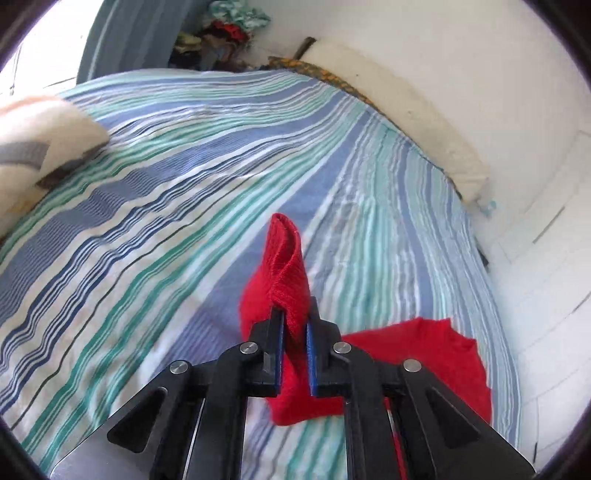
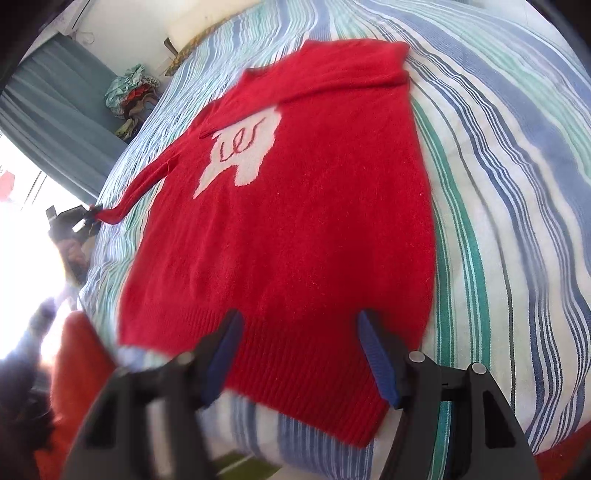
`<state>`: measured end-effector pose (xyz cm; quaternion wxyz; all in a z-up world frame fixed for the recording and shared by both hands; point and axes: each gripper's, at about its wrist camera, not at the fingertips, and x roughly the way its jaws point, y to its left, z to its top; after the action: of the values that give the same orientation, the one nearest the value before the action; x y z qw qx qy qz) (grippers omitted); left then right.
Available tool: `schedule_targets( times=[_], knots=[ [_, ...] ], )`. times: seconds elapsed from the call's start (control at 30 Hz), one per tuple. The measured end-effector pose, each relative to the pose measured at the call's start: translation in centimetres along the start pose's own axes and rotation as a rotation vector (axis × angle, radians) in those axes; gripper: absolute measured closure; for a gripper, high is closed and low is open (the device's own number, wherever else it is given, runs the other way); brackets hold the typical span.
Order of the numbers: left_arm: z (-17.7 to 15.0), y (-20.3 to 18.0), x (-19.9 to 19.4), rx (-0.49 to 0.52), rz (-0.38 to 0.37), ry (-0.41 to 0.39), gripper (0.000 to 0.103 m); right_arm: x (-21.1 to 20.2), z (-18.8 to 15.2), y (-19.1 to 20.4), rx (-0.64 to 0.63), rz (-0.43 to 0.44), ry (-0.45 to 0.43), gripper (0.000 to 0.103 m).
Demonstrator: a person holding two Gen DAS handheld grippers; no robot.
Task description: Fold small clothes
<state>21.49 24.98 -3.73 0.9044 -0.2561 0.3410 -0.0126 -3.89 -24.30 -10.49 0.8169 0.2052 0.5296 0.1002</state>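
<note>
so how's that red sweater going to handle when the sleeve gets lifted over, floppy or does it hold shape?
Probably floppy: the sleeve cuff droops and folds in the left hand-held gripper. The red sweater looks like a soft, fuzzy knit, so it likely clings to the striped bedsheet rather than sliding.

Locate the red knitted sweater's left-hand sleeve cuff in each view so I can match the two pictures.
Left wrist view: the ribbed red sleeve cuff stands up at lower centre, pinched in the left tongs.
Right wrist view: the same cuff sits small at the left edge, where the left tongs grip it; the right tongs hang open over the hem.
Shared landmark: the heap of mixed clothes beyond the striped bedsheet.
</note>
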Motion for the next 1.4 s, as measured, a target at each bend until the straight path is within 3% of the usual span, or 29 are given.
schedule_targets(
  times=[0.17,0.27,0.33,0.4,0.43,0.53,0.7,0.8,0.9,1.0,1.1,1.13,1.17,1.2,1.27,1.33,1.4],
  knots=[
    [1.5,-19.0,0.0,0.323,-0.259,0.003,0.095,0.1,0.3,-0.3,0.013,0.031,0.005,0.039],
    [-1.1,-28.9,1.1,0.459,-0.389,0.045,0.094,0.0,0.3,-0.4,0.021,0.044,0.002,0.039],
    [-4.2,-33.7,2.8,0.534,-0.439,0.116,0.085,-0.2,0.2,-0.5,0.026,0.052,-0.003,0.039],
    [-7.8,-36.2,4.9,0.596,-0.423,0.209,0.033,-0.3,0.0,-0.7,0.031,0.058,-0.006,0.039],
    [-9.3,-36.3,5.5,0.614,-0.409,0.236,0.028,-0.4,0.0,-0.8,0.035,0.061,-0.007,0.039],
    [-11.4,-32.2,5.7,0.595,-0.411,0.254,0.029,-0.6,-0.2,-1.1,0.046,0.077,-0.011,0.039],
    [-9.6,-20.4,6.5,0.479,-0.172,0.278,0.032,-0.6,-0.3,-1.5,0.051,0.11,-0.001,0.039],
    [-10.0,-16.1,6.0,0.564,-0.093,0.301,0.032,-0.2,-0.1,-1.8,0.062,0.126,0.014,0.039],
    [-12.7,-15.8,5.6,0.732,-0.074,0.326,0.03,0.2,0.0,-1.9,0.07,0.132,0.023,0.038],
    [-16.0,-17.8,7.7,0.905,-0.039,0.33,0.029,0.4,0.1,-1.9,0.07,0.129,0.024,0.038],
    [-17.0,-18.9,11.0,0.914,0.084,0.273,0.03,0.5,0.0,-1.7,0.067,0.123,0.022,0.038],
    [-16.4,-18.4,12.3,0.871,0.138,0.239,0.035,0.4,0.0,-1.7,0.066,0.121,0.02,0.038],
    [-15.8,-17.6,12.8,0.808,0.193,0.2,0.073,0.3,-0.1,-1.7,0.065,0.119,0.018,0.038],
    [-15.1,-16.5,13.0,0.726,0.197,0.187,0.094,0.3,-0.1,-1.7,0.065,0.116,0.017,0.038],
    [-14.4,-14.1,12.0,0.603,0.208,0.145,0.096,0.3,-0.1,-1.5,0.058,0.108,0.016,0.038],
    [-14.8,-12.8,11.3,0.573,0.223,0.124,0.098,0.3,-0.1,-1.2,0.047,0.099,0.017,0.038],
    [-14.9,-12.1,11.5,0.547,0.217,0.157,0.098,0.5,-0.1,-1.1,0.045,0.099,0.021,0.038]
  ],
)
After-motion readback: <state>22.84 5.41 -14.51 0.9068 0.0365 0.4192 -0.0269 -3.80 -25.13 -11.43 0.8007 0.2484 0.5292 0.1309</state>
